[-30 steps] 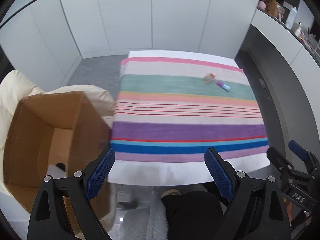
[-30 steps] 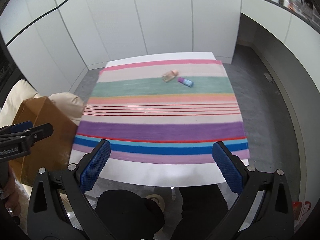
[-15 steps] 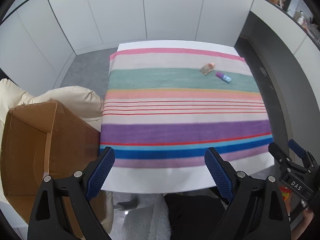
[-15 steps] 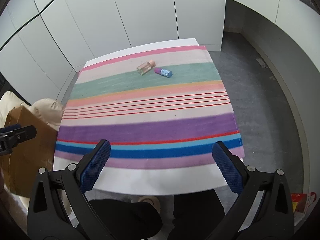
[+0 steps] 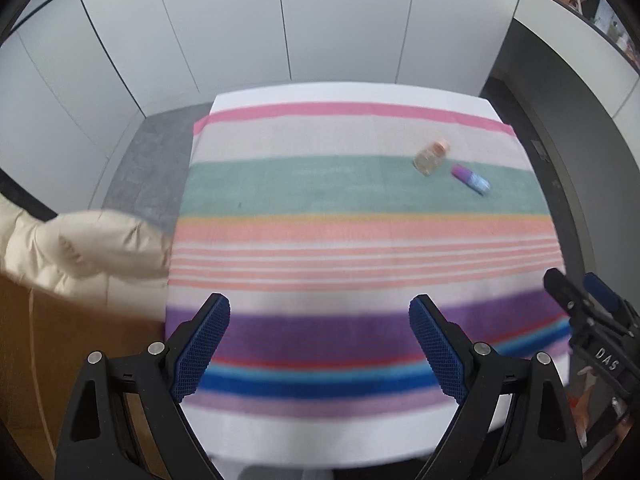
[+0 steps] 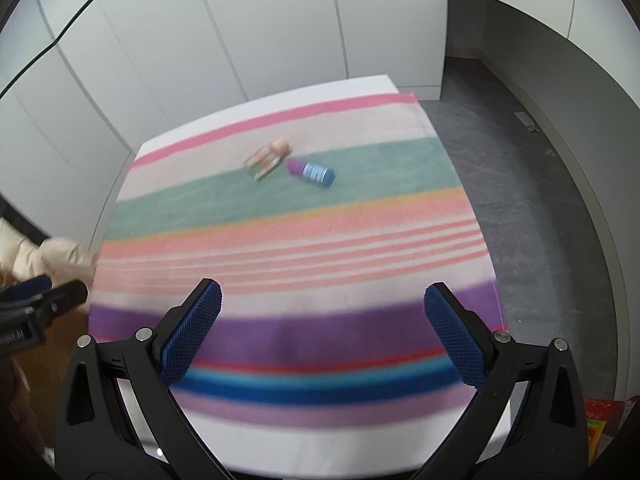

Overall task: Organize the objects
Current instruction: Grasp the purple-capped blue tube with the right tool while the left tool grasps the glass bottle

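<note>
A white surface (image 5: 320, 432) under a striped cloth (image 5: 360, 240) fills both views, with white cabinet doors behind. Nearest, the left gripper (image 5: 319, 344) and right gripper (image 6: 322, 332) hang above the cloth's purple band, jaws spread wide, nothing between them. Farther off, on the green stripe, a clear peach-capped bottle (image 6: 267, 159) lies beside a small blue-and-purple bottle (image 6: 312, 172).

The left claw (image 5: 319, 322) points steeply downward, its two blue-padded fingers (image 5: 202, 346) spread wide with nothing between them. The right claw (image 6: 322, 312) is tilted downward too, equally wide and empty. Each claw's tip shows at the edge of the other's view.
</note>
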The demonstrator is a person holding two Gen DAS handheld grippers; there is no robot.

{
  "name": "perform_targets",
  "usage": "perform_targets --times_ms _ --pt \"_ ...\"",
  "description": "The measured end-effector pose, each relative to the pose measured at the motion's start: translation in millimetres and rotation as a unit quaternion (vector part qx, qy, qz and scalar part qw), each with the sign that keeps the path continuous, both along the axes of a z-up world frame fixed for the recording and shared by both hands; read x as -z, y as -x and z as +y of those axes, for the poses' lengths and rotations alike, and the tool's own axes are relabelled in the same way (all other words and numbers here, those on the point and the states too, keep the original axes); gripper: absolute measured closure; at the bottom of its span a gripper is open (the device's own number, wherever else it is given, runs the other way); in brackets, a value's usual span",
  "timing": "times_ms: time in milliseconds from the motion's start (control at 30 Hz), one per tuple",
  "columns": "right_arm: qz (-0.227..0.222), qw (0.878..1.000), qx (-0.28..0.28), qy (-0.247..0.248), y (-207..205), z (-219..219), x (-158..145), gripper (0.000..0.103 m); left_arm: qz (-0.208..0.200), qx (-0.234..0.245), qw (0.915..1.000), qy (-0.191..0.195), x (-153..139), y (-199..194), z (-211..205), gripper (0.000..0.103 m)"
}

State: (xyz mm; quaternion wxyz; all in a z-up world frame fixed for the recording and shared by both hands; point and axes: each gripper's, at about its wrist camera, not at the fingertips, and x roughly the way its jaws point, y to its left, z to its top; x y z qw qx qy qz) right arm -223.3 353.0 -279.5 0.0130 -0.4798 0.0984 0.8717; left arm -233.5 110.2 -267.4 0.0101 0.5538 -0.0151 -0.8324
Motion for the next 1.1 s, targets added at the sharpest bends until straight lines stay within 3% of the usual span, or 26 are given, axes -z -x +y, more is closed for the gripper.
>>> perform_targets --times_ms 267,500,667,767,900,1000,1100 --pt "0.006 0.997 0.071 0.014 70 -4 29 0.000 0.001 -0.013 0.9998 0.012 44 47 14 0.011" --pt "-0.025 0.994 0.110 0.010 121 -19 63 0.006 -0.010 -0.053 0.9976 -0.043 72 69 15 0.011" --pt "-0.024 0.992 0.120 -0.008 138 -28 76 0.008 -0.014 -0.049 0.9976 -0.048 85 77 25 0.011" --pt "-0.031 0.991 0.126 -0.016 147 -27 84 0.026 -0.021 -0.048 0.9970 -0.056 91 80 28 0.011" --pt "-0.025 0.993 0.099 -0.063 150 -35 84 0.069 -0.029 -0.055 0.9959 -0.066 97 85 33 0.011" --pt "-0.013 0.995 0.076 -0.060 143 -26 83 0.081 -0.035 -0.066 0.9936 -0.084 101 89 40 0.011" --pt "-0.003 0.998 0.039 -0.044 140 -17 82 0.080 -0.040 -0.072 0.9921 -0.095 103 92 50 0.011"
